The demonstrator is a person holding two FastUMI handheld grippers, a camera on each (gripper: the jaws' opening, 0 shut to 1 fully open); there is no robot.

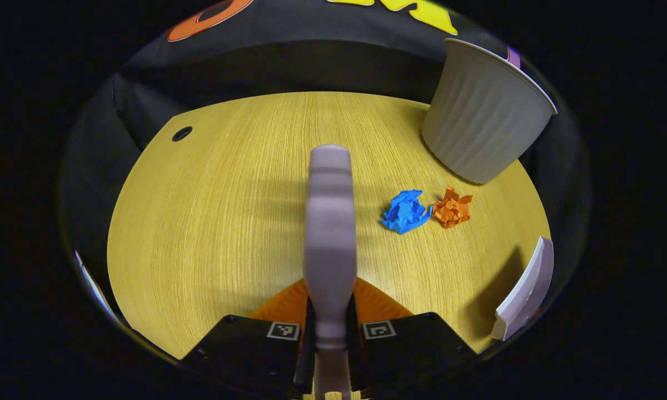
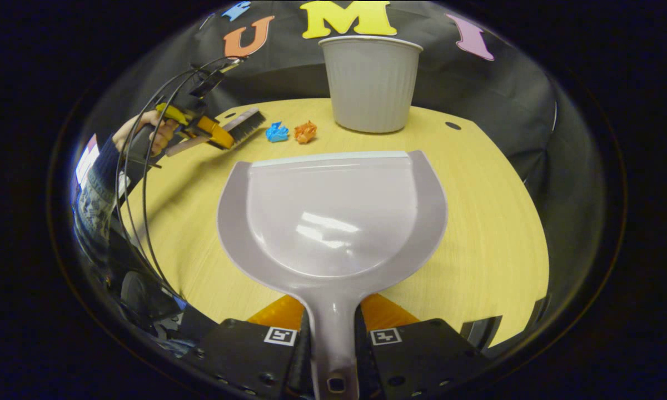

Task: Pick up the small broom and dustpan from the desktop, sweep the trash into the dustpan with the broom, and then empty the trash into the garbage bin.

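Yellow wood-grain desk [image 2: 478,222] carries a ribbed garbage bin [image 2: 371,83] at its far edge. The right gripper [image 2: 333,339], jaws clamped on the dustpan [image 2: 333,216] handle, should set its lip flat near the blue scrap [image 2: 277,132] and orange scrap [image 2: 305,131], while the left gripper [image 1: 329,333], jaws clamped on the broom [image 2: 242,125], sweeps gently pan-ward; nothing blocks them.

No readable text, brand, number or label stands on anything here. The only signs are small square black-and-white coded markers, one on each side of each claw's mount: a pair [image 1: 283,331] flanking the left claw [image 1: 331,355] in the left gripper view, and a pair [image 2: 280,336] flanking the right claw [image 2: 333,355] in the right gripper view. They carry patterns, not characters.
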